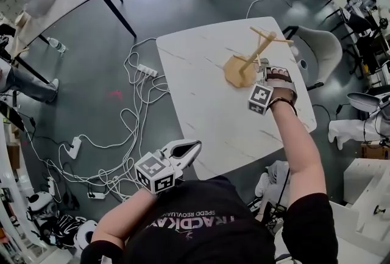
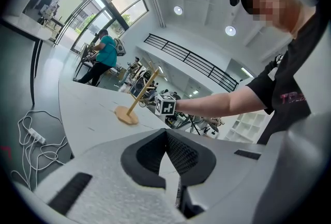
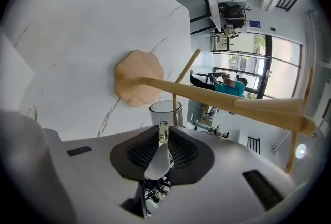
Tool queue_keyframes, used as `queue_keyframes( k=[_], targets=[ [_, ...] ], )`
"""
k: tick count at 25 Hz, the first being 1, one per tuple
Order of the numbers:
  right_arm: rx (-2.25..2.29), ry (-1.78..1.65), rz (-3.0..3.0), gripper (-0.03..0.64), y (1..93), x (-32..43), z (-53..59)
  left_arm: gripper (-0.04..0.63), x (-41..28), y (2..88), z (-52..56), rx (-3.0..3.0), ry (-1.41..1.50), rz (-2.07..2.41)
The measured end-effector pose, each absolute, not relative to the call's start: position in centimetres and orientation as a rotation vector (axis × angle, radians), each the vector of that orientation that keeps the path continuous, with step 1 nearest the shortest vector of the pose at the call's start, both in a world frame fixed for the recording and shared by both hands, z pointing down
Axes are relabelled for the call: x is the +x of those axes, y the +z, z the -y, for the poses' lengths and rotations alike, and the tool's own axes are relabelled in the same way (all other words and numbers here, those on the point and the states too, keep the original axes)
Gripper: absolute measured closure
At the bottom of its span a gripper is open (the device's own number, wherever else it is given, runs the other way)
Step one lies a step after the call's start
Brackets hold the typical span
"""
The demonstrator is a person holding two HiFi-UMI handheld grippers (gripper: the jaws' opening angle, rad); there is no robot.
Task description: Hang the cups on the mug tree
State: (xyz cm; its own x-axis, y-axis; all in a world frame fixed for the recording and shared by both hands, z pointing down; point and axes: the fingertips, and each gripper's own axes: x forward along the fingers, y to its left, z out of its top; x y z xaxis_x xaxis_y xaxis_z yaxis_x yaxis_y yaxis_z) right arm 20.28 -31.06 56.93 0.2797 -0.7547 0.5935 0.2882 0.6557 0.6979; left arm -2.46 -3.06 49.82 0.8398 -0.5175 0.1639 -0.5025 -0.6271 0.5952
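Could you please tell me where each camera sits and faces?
Head view: on the head, facing steeply down at the table and mug tree; forearms, left hand-held gripper and right hand-held gripper show.
Left gripper view: on the left hand-held gripper, facing level across the table to the tree; right arm and torso show.
Right gripper view: on the right hand-held gripper, facing down at the tree's base, jaws shut on a cup; no body shows.
All share the mug tree.

Right gripper [image 1: 263, 69] beside the mug tree [image 1: 235, 69] on white table [image 1: 201, 98].
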Motion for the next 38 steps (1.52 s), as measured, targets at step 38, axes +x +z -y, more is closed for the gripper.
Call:
queue_keyframes(
  k=[38],
  targets=[
    [0.942, -0.180, 1.741, 0.606, 55.0, 15.2, 22.4, 0.598, -2.5, 48.7, 2.2, 2.451, 0.050, 0.561]
  ],
)
